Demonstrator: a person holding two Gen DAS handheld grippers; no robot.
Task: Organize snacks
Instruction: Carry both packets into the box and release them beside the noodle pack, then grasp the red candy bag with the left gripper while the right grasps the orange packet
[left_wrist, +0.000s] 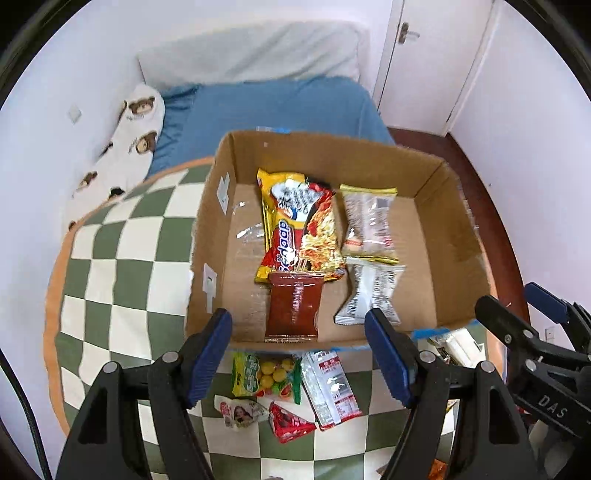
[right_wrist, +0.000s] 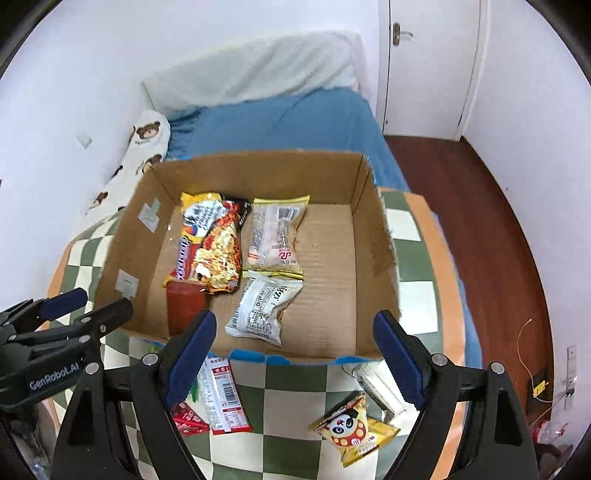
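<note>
An open cardboard box (left_wrist: 454, 229) (right_wrist: 373, 236) sits on a checkered mat. Inside lie noodle packets (left_wrist: 299, 221) (right_wrist: 214, 240), a dark red packet (left_wrist: 293, 310) (right_wrist: 183, 302), a yellow-edged packet (left_wrist: 367, 221) (right_wrist: 275, 236) and a white packet (left_wrist: 369, 291) (right_wrist: 264, 306). My left gripper (left_wrist: 299, 354) is open and empty over the box's near edge. My right gripper (right_wrist: 293, 354) is open and empty at the near edge too. Loose on the mat: a green candy bag (left_wrist: 264, 374), a red-white packet (left_wrist: 332, 387) (right_wrist: 221, 398), a small red packet (left_wrist: 290, 422) (right_wrist: 186, 421), a panda snack (right_wrist: 351, 430).
The checkered mat (left_wrist: 122, 280) (right_wrist: 413, 273) lies on a bed with a blue sheet (left_wrist: 277, 107) and a bear-print pillow (left_wrist: 125, 144). A clear-wrapped item (right_wrist: 376, 387) lies near the box's right corner. Wooden floor (right_wrist: 491, 229) and a white door (right_wrist: 428, 62) are to the right.
</note>
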